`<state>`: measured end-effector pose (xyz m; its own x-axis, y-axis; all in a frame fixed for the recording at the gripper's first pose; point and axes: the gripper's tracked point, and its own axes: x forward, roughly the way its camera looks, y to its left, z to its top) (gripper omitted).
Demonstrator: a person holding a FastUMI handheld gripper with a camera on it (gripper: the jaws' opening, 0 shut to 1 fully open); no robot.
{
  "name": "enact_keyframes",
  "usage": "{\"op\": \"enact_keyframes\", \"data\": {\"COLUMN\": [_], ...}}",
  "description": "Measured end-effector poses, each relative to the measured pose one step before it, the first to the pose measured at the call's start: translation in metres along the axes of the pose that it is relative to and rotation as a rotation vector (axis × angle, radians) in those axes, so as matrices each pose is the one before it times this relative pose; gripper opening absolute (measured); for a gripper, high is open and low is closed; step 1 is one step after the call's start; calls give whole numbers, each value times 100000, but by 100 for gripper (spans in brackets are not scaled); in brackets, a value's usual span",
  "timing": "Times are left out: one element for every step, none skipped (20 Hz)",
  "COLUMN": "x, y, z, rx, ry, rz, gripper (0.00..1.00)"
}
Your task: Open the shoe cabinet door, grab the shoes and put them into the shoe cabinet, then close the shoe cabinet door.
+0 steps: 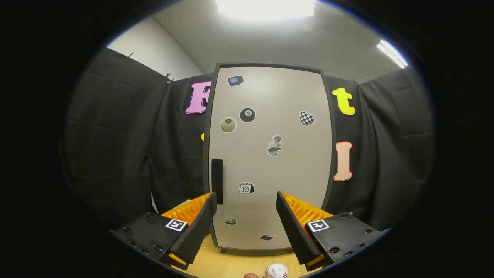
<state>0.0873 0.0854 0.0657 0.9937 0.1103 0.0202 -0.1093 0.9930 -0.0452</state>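
Observation:
The shoe cabinet (270, 116) stands upright straight ahead, a tall pale door with several stickers on it, and the door is closed. A dark vertical handle (217, 180) runs along the door's left edge, just above and beside the left finger's tip. My gripper (247, 199) is open, nothing between its fingers, and it points at the lower part of the door. Low down between the fingers, close to me, peeks the toe of a white shoe (277, 270) on the wooden floor.
Black cloth walls (127, 146) close in on both sides of the cabinet. A wooden floor (239, 262) runs from the cabinet's base toward me. A fingertip of a person (251, 275) shows beside the shoe.

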Motion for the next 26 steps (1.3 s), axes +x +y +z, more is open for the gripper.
{"op": "enact_keyframes", "data": {"x": [1097,1140,1029,1008,943,907,901,655,635,616,578,464,672,536,625,633,496,471,375,303,217,233,211,119,243,161], "y": [281,133,118,245,255,271,302,279,492,582,524,451,411,107,11,141,122,87,212,97,135,249,224,-7,131,-120], "z": [323,165,120,-35,-33,-134,-194,-150,-214,-223,-278,-131,-135,-75,-227,-316,-273,-325,-363,-234,-141,-223,-205,-107,-167,-153], "rx": [459,276,362,644,863,863,753,440,-24,-400,-965,-892,-1330,-1105,-938,-399,-81,107,-191,-455,-427,-183,16,-74,-12,72], "ry": [-463,-274,183,523,571,547,605,484,614,464,511,133,-56,-171,194,448,992,995,945,573,408,605,534,534,550,439], "rz": [476,-196,63,513,554,626,439,491,948,1406,943,626,113,-761,-1187,-796,-536,-61,167,-194,-100,185,151,-525,-283,-887], "gripper": [97,97,97,97,97,97,97,97,97,97,97,97,97,97,97,96,96,95,95,94,94,93,92,92,91,91]}}
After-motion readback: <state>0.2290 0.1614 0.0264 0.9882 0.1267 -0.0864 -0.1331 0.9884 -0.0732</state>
